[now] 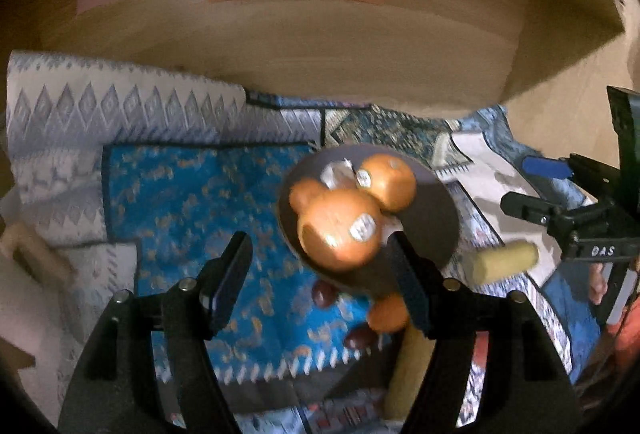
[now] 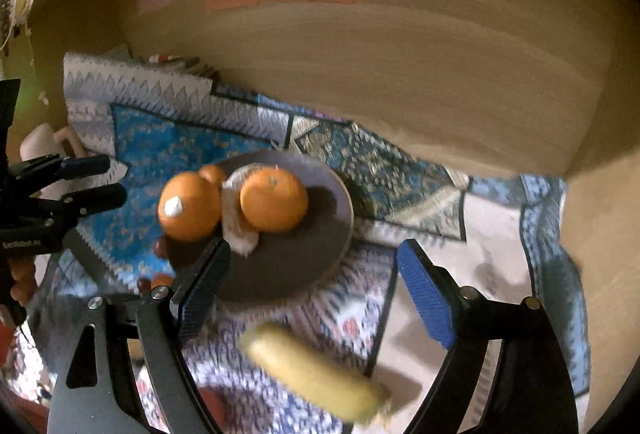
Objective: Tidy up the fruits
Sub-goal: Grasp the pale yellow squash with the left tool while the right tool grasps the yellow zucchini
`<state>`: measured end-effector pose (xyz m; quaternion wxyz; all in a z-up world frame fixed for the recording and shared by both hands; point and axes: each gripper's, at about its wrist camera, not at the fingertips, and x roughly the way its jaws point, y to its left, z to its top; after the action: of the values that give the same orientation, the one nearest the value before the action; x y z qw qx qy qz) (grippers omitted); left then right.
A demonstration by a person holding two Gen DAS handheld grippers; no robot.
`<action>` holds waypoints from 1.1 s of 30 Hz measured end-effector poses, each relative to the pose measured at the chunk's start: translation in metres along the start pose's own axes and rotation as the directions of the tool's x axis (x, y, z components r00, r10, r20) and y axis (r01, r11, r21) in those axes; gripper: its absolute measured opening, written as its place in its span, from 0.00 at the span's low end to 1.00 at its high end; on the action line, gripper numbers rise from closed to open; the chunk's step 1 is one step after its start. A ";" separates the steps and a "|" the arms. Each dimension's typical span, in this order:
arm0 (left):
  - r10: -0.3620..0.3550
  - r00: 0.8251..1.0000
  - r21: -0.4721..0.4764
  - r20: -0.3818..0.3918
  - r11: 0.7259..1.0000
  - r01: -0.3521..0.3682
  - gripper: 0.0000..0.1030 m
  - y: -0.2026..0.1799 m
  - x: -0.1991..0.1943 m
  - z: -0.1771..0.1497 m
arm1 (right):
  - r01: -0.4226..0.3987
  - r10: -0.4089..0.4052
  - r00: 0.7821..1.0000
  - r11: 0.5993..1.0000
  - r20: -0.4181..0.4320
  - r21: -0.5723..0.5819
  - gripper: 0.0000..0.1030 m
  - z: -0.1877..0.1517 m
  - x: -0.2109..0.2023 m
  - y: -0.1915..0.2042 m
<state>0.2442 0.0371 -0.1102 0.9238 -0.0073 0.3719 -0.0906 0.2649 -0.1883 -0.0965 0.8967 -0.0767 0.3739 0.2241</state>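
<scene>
Both wrist views. We see a dark plate [image 2: 320,266] on a patterned cloth [image 1: 180,202], carrying two large oranges [image 2: 274,200] with a small one behind them and a crumpled white wrapper between. Our left gripper [image 1: 320,270] and right gripper [image 2: 312,290] both stand with jaws wide and nothing between the pads. A banana [image 2: 316,374] lies on the cloth just below the plate, its long axis running diagonally from upper left to lower right in the right view; which end is the stem we cannot tell. Loose dark fruits [image 1: 324,293] and a small orange [image 1: 387,314] lie off the plate. We judge a placement finished; next, the right gripper must close across the banana's short axis.
</scene>
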 end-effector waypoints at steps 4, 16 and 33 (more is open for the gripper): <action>0.020 1.000 0.021 -0.013 1.000 -0.020 0.81 -0.012 0.000 -0.022 | 0.009 -0.009 0.999 1.000 -0.049 0.000 0.81 -0.022 0.005 -0.001; -0.017 0.996 0.005 -0.091 1.000 0.018 0.82 -0.033 0.010 -0.064 | -0.005 0.003 0.986 1.000 -0.166 -0.013 0.82 -0.058 0.027 -0.005; -0.140 0.978 0.009 -0.152 0.990 0.143 0.61 -0.052 0.022 -0.078 | 0.037 -0.056 0.981 0.994 -0.186 -0.104 0.53 -0.066 0.012 0.005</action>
<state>0.1977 -0.0132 -0.1771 0.8843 -0.0176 0.4384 -0.1599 0.2281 -0.2000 -0.1522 0.8572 -0.1512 0.4438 0.2132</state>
